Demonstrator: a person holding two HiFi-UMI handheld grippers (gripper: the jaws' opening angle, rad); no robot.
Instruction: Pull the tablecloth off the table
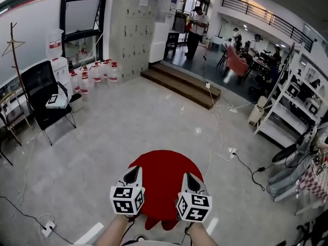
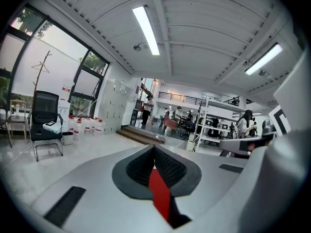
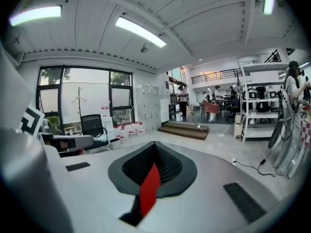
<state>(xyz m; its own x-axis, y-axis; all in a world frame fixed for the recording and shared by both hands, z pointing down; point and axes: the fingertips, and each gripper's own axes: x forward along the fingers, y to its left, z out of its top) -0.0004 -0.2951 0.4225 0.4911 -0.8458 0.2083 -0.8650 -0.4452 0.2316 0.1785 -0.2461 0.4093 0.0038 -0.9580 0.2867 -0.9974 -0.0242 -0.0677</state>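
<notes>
Both tongs are pinched tight on the red tablecloth [image 1: 163, 186], which sits lower centre in the head view. The left gripper [image 1: 134, 171] and right gripper [image 1: 188, 176] each hold 1 red fold. The cloth spreads up-frame from the jaws. It's roundish with no real long axis, and neither hand is nearer. The pull probably goes down-frame.

Bright, even indoor light from long white fluorescent ceiling tubes [image 2: 147, 30] plus tall dark-framed glass windows [image 3: 80, 93], shadows faint. Glossy pale grey floor [image 1: 102, 152] shows small glare spots in head view. All three views fisheye, black vignetted corners in both gripper views, left gripper [image 2: 154, 146] shell soft up close
</notes>
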